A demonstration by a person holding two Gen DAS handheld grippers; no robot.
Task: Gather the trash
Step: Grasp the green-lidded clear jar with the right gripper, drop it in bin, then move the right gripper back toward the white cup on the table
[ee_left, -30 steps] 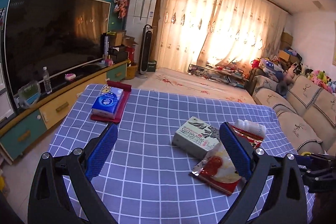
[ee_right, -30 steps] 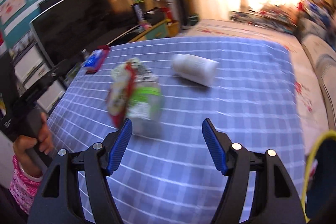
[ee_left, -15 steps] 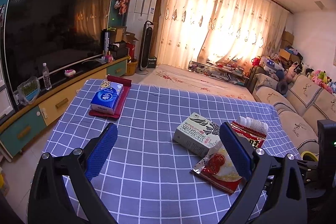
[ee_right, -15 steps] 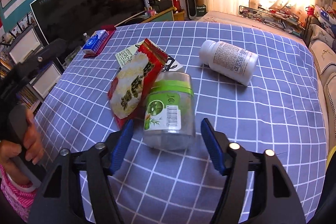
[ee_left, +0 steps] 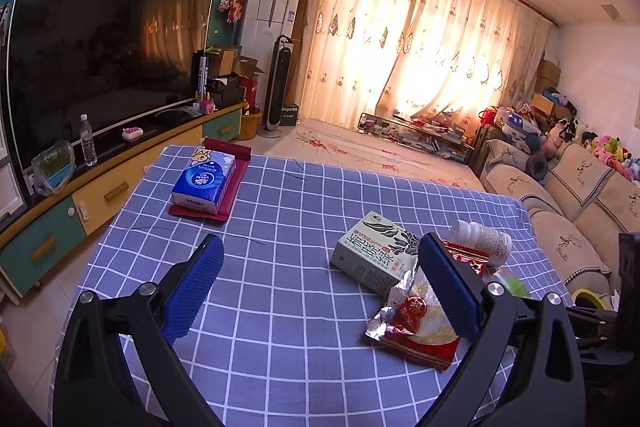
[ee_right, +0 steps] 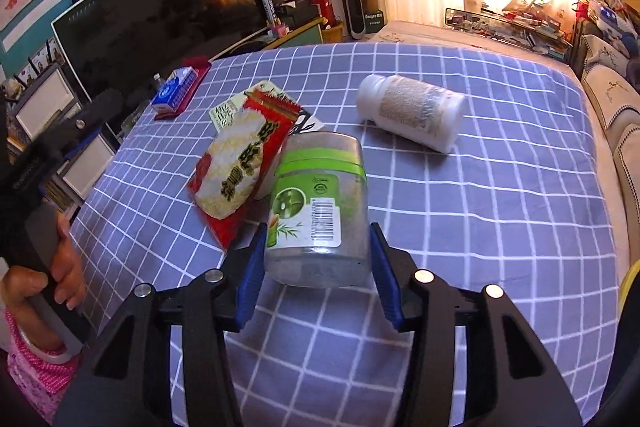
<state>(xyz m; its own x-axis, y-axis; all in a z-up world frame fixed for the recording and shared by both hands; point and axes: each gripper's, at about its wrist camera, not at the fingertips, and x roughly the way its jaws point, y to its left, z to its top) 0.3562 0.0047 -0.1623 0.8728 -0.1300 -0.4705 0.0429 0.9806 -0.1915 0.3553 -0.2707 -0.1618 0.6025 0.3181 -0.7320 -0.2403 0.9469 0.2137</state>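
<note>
A clear jar with a green band [ee_right: 318, 211] lies on its side on the blue checked tablecloth [ee_right: 500, 211]. My right gripper [ee_right: 318, 267] has its blue pads on both sides of the jar's base, touching or nearly touching it. A red and white snack wrapper [ee_right: 240, 167] lies left of the jar, also in the left wrist view [ee_left: 416, 323]. A white bottle [ee_right: 412, 117] lies on its side beyond. My left gripper [ee_left: 320, 291] is open and empty above the table, its right pad over the wrapper.
A book [ee_left: 376, 255] lies under the wrapper's far end. A blue tissue pack [ee_left: 204, 181] rests on a red mat at the far left. A TV cabinet [ee_left: 100, 187] stands left of the table, a sofa [ee_left: 580, 195] to the right.
My right gripper has moved forward and narrowed around the jar's base. The left gripper has stayed open and shifted only slightly.
</note>
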